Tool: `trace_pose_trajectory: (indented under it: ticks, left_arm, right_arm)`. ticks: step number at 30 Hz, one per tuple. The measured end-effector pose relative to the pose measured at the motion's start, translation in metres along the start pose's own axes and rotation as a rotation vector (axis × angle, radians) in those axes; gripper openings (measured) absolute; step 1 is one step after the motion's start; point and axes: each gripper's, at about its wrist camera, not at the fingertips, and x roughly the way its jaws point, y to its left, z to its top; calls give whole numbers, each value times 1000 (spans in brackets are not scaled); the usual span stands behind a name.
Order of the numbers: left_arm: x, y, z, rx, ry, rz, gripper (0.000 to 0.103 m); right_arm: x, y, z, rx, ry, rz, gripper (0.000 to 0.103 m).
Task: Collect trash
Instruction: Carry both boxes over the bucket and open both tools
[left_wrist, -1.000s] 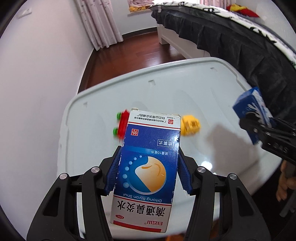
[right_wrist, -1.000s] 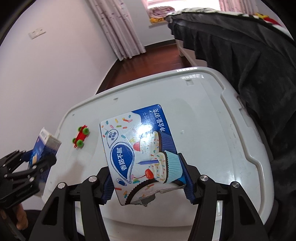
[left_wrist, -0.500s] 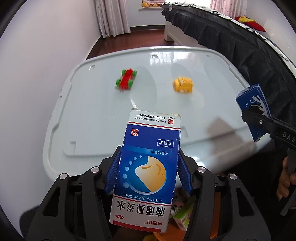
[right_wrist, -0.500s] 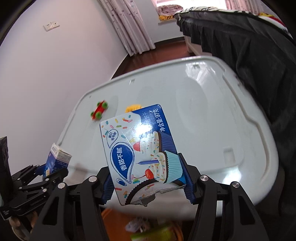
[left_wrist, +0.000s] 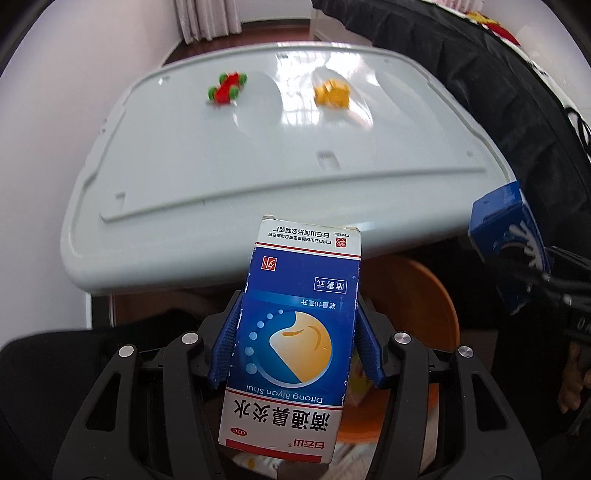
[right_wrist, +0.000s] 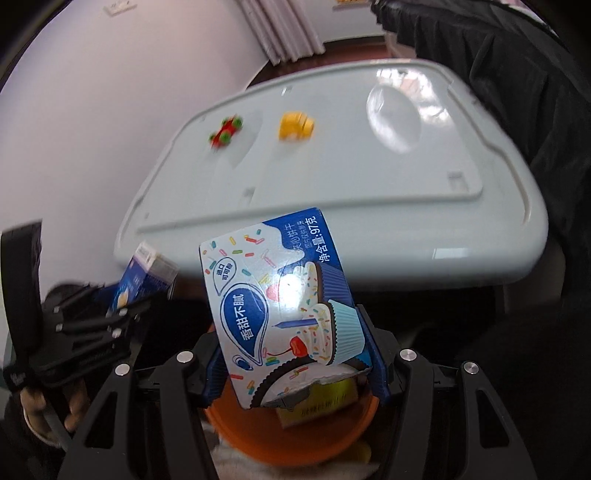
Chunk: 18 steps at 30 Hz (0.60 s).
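My left gripper (left_wrist: 295, 339) is shut on a blue and white medicine box (left_wrist: 295, 332), held upright past the near edge of the white table (left_wrist: 184, 177), above an orange bin (left_wrist: 417, 295). My right gripper (right_wrist: 291, 354) is shut on a blue cupcake biscuit box (right_wrist: 280, 295), also above the orange bin (right_wrist: 295, 439), which holds yellow packaging. The biscuit box shows in the left wrist view (left_wrist: 509, 236) at the right. The medicine box shows in the right wrist view (right_wrist: 144, 273) at the left.
A red and green toy car (left_wrist: 227, 88) and a yellow toy (left_wrist: 332, 94) sit at the far side of the table. A bed with a black cover (left_wrist: 480, 74) stands at the right. A white wall (right_wrist: 92, 110) is at the left.
Both grippers have drawn back from over the table to past its near edge, each still holding its box. The orange bin has come into view below them.
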Motion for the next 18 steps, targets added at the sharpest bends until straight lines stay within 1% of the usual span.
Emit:
trace_pose_trajectory:
  ticks: [2, 5, 9, 11, 12, 13, 18]
  left_arm:
    - [0, -3, -11, 19, 35, -14, 54]
    - [1, -6, -24, 39, 66, -28, 54]
    - [7, -11, -43, 64, 111, -48, 54]
    - [16, -13, -47, 81, 139, -48, 54]
    - [24, -13, -48, 89, 162, -28, 54]
    - [28, -14, -49, 91, 176, -27, 54]
    - [47, -10, -52, 82, 247, -48, 54]
  right_arm:
    - [0, 5, -12, -23, 38, -2, 60]
    - [-2, 10, -25, -57, 78, -6, 60]
    - [-1, 10, -33, -82, 121, -6, 60]
    - [8, 10, -37, -103, 167, -7, 60]
    - [13, 9, -39, -109, 189, -11, 60]
    - [18, 7, -41, -109, 209, -14, 60]
    - [33, 6, -42, -101, 263, -21, 60]
